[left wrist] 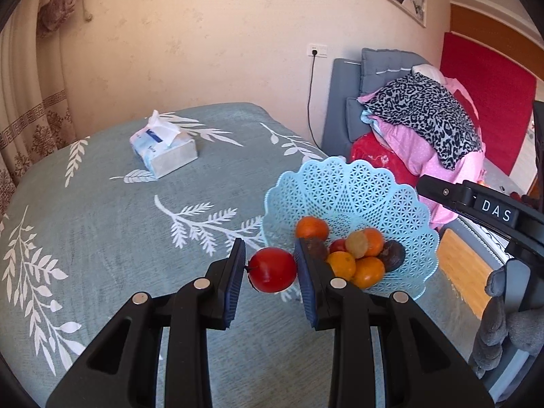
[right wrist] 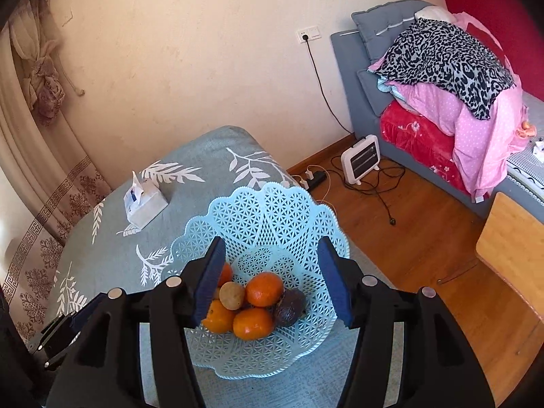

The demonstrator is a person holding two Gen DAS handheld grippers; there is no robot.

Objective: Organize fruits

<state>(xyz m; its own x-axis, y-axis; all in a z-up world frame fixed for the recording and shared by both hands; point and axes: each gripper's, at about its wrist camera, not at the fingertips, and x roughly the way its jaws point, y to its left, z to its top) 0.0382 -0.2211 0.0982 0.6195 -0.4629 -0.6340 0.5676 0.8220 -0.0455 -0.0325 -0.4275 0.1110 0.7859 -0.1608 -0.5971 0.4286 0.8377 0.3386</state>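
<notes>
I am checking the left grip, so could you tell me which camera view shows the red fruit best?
The left wrist view: the red fruit sits whole and unblocked between the left gripper pads. The right wrist view shows none of it.

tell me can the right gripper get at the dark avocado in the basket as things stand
Probably yes: the right gripper hangs open and empty right above the blue basket, and the avocado lies uncovered at the pile's edge beside an orange.
</notes>
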